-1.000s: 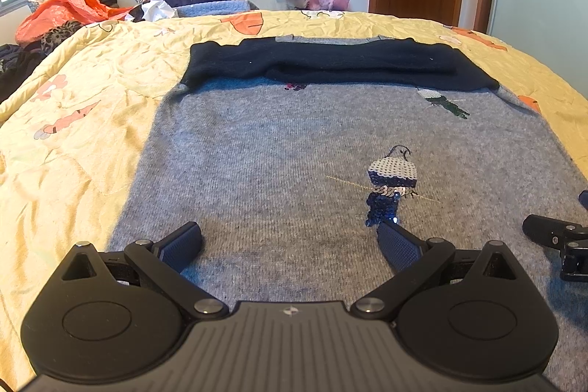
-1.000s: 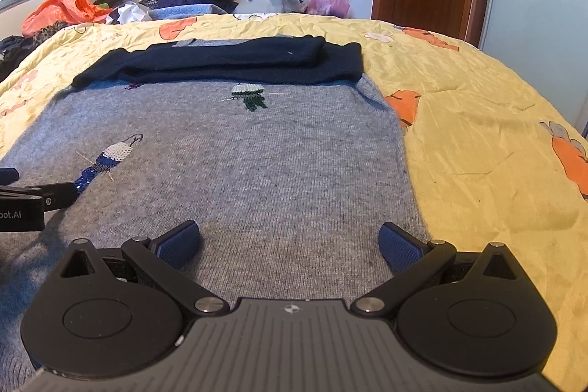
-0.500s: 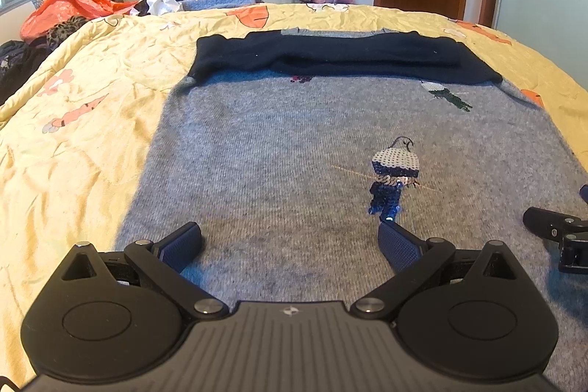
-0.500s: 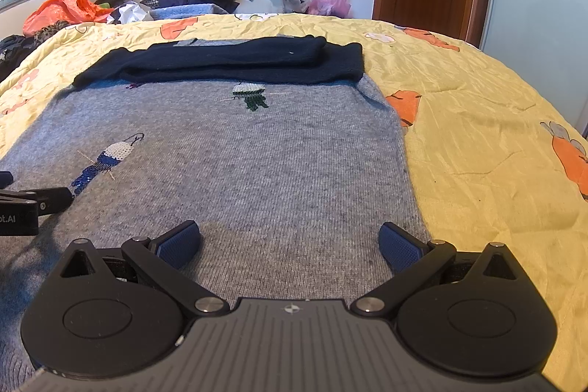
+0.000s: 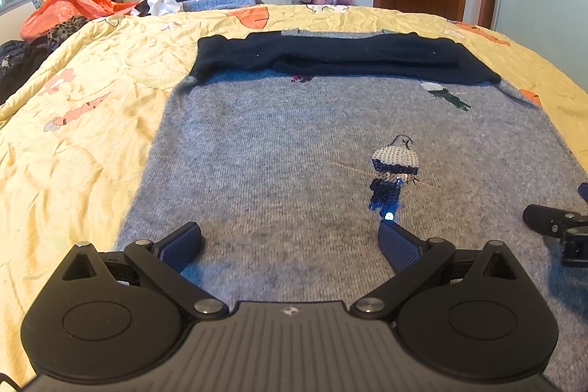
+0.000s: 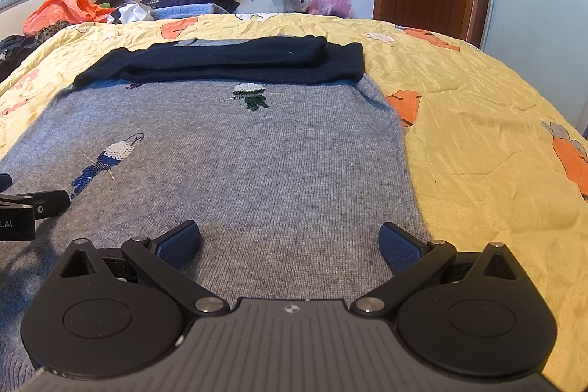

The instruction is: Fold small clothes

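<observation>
The grey sweater (image 5: 301, 164) lies flat on the bed's yellow quilt (image 6: 477, 120), its navy sleeves (image 5: 330, 57) folded across the far end. The left gripper (image 5: 290, 237) and right gripper (image 6: 290, 237) hover low over the sweater's near hem, fingers spread apart, holding nothing. Judged best: each pinches one hem corner, both layers, then both lift evenly toward the sleeves.
</observation>
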The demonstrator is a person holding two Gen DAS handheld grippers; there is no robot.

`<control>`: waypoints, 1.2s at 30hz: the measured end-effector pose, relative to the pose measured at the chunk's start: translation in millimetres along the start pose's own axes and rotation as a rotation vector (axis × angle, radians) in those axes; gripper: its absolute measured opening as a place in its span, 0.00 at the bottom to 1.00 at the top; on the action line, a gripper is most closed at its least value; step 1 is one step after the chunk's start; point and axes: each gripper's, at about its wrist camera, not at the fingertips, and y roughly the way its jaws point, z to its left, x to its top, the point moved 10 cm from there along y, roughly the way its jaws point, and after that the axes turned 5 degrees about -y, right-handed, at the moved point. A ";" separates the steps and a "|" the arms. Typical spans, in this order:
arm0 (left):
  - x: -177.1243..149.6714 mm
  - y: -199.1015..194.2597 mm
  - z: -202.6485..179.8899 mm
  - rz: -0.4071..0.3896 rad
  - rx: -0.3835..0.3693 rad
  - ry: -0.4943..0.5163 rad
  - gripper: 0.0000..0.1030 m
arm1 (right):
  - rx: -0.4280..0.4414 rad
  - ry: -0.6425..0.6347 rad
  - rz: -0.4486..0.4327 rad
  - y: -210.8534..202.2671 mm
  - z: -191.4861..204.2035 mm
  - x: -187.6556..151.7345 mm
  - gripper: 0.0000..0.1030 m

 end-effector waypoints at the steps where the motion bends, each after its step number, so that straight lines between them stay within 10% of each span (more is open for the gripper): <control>1: -1.3 -2.2 0.0 0.006 -0.004 0.005 1.00 | 0.019 0.001 0.005 -1.7 -0.4 0.6 1.00; 10: -4.0 -60.7 19.8 -0.054 -0.165 -0.054 1.00 | 0.312 0.376 -0.056 -56.7 -74.5 26.3 1.00; 16: -9.1 -77.5 83.9 -0.009 -0.275 -0.298 1.00 | 0.507 0.705 0.187 -52.9 -128.3 -16.0 0.99; 22: -27.6 -69.0 112.5 0.130 -0.398 -0.516 1.00 | 0.580 0.712 0.236 -63.4 -120.5 -40.5 0.98; 36: -63.3 -89.7 101.9 0.303 -0.682 -0.651 1.00 | 0.799 0.557 0.346 -100.4 -70.8 -64.0 0.94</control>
